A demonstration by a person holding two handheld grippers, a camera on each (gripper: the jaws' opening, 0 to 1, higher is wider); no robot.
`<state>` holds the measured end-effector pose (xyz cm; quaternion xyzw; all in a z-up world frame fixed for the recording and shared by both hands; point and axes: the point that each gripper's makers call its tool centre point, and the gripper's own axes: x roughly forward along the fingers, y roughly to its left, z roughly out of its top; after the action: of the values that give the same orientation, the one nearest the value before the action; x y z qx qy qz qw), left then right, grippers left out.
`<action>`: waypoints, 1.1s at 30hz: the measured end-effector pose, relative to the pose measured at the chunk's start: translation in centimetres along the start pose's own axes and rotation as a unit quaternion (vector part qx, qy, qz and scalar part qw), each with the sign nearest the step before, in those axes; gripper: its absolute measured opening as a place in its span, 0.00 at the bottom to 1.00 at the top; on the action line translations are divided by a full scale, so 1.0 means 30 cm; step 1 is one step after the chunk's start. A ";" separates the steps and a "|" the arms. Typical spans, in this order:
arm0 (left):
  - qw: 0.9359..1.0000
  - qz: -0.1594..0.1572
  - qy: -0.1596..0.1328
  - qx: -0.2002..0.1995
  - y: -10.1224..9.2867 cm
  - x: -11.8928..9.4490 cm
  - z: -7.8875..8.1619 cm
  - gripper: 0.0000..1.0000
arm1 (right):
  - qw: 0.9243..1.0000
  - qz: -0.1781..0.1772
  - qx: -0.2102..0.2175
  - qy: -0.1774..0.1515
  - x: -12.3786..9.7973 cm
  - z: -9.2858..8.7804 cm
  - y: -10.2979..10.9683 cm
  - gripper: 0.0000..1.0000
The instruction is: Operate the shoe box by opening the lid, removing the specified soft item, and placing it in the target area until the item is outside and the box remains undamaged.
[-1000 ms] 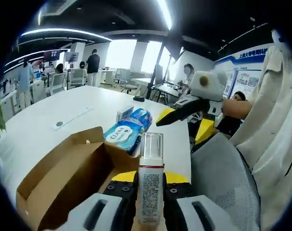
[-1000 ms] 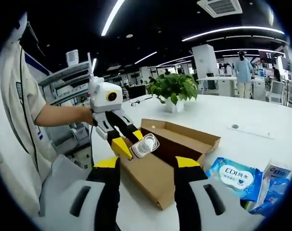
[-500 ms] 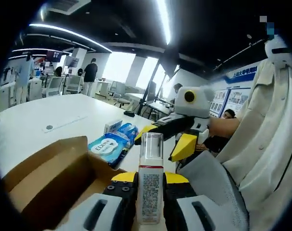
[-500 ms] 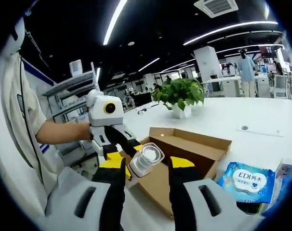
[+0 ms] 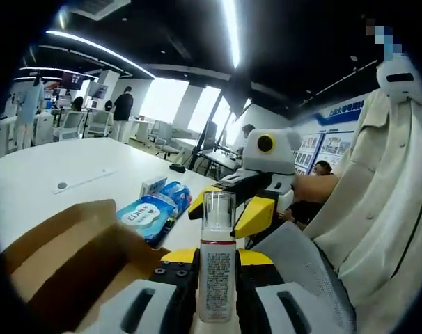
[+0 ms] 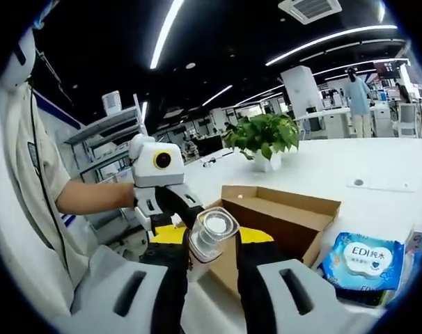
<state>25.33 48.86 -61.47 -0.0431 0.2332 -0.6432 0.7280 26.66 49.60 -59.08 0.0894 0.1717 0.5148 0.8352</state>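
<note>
The pump bottle (image 5: 217, 268) stands upright, clamped between the left gripper (image 5: 218, 278)'s jaws, lifted clear above the open shoe box (image 5: 72, 268) on the white table (image 5: 51, 174). The right gripper (image 6: 209, 261) closes in around the bottle's clear cap (image 6: 212, 228), jaws narrow; whether they grip it, I cannot tell. A hand-over looks underway. Next, probably, set it down near the tissue pack (image 6: 357, 259).

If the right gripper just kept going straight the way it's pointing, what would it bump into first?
Most likely the pump bottle, which the left gripper holds up right between the right gripper's jaws. The open cardboard box lies beyond it. Depth is hard to judge in the right gripper view.
</note>
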 end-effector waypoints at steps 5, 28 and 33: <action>1.000 0.008 0.020 0.016 0.002 0.014 -0.017 0.20 | 1.000 -0.005 -0.006 0.012 0.008 -0.012 0.001 0.21; 0.996 0.063 0.026 0.059 0.054 0.009 0.013 0.35 | 0.998 -0.016 -0.060 0.025 0.016 0.029 -0.034 0.19; 0.994 0.083 0.020 0.063 0.078 0.002 0.022 0.45 | 0.997 -0.023 -0.066 0.023 0.002 0.050 -0.071 0.19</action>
<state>27.76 49.03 -61.75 0.0352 0.2094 -0.5949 0.7752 29.02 48.74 -58.41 0.0182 0.1581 0.5076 0.8468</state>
